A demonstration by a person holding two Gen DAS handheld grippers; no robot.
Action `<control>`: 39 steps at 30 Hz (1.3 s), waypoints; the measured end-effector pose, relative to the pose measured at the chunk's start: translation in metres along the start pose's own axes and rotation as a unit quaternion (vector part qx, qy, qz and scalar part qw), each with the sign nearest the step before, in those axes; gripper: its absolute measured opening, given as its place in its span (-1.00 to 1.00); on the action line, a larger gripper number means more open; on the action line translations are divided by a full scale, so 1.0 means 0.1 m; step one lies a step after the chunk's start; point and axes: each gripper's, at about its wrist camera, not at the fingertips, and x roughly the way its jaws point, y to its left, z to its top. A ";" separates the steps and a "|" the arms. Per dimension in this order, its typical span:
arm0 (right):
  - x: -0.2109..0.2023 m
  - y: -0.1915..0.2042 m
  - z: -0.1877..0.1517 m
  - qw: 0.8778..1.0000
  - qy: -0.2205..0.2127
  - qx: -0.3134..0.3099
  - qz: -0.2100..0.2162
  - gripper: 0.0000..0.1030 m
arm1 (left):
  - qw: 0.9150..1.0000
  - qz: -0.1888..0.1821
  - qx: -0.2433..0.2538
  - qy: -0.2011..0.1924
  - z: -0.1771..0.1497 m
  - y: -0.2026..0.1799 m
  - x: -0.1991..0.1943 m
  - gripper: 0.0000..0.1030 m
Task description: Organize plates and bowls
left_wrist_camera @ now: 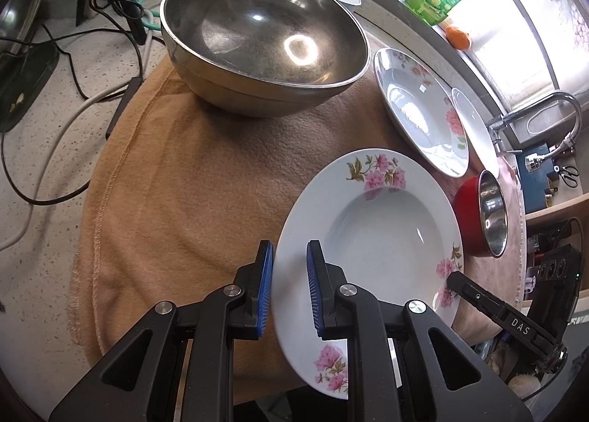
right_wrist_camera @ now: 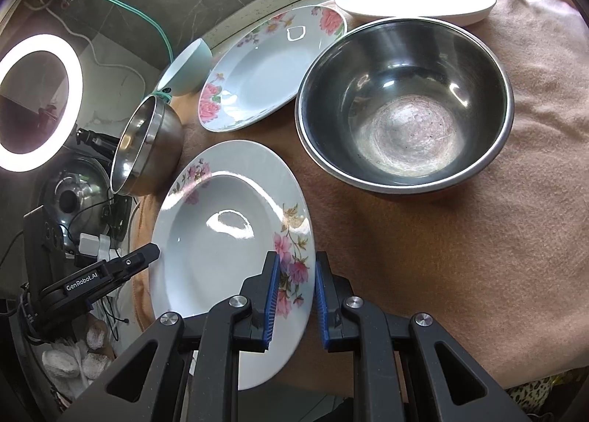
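1. Holding the flowered plate with both grippers, I see it raised at a tilt above the tan cloth, its near edge out past the cloth's front edge.
2. My left gripper is clenched on the plate's rim: one blue pad sits under the rim and the other lies on top of it.
3. My right gripper is clamped on the opposite rim of the same plate, right over the pink flower print, one pad above and one below.
4. From the left wrist view, the tip of the right gripper shows at the plate's far edge; from the right wrist view, the left gripper's tip shows at the other edge.
5. The large steel bowl stands upright on the cloth beyond the plate, well apart from it.
6. A second flowered plate lies further back, with a plain white dish just beside it.
7. The red bowl with steel lining sits just beside the held plate; in the right wrist view it shows as a wide steel bowl.
8. A pale bowl sits at the back, near the second flowered plate.
9. A lit ring lamp glows at the left of the right wrist view.
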 end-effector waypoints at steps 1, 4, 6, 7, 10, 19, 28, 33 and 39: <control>0.00 0.00 0.00 1.000 0.001 0.000 0.000 -0.67 | 1.000 0.001 0.001 -0.001 0.00 0.01 -0.01 -0.68; 0.00 0.01 -0.02 1.000 0.002 -0.002 -0.003 -0.67 | 1.000 0.003 0.003 -0.003 0.01 0.00 0.00 -0.68; 0.00 0.01 -0.02 1.000 0.001 -0.005 -0.005 -0.66 | 1.000 0.003 0.003 -0.003 0.01 -0.01 0.01 -0.68; 0.00 0.02 -0.03 1.000 0.001 -0.006 -0.006 -0.66 | 1.000 0.003 0.002 -0.003 0.02 -0.01 0.01 -0.68; 0.01 0.02 -0.03 1.000 0.001 -0.006 -0.007 -0.66 | 1.000 0.004 0.003 -0.005 0.03 -0.03 0.02 -0.68; 0.02 0.02 -0.04 1.000 -0.001 -0.005 -0.009 -0.65 | 1.000 0.007 0.009 -0.006 0.04 -0.05 0.03 -0.68; -0.11 0.02 -0.02 0.999 -0.024 -0.006 -0.033 -0.49 | 0.999 0.023 0.011 -0.025 0.06 0.02 -0.10 -0.68; -0.26 0.00 -0.03 0.998 -0.041 -0.012 -0.042 -0.41 | 0.999 0.021 0.006 -0.037 0.04 0.09 -0.23 -0.68; -0.38 0.05 -0.09 0.997 -0.058 -0.025 -0.054 -0.29 | 0.999 0.017 0.007 -0.048 0.00 0.13 -0.36 -0.68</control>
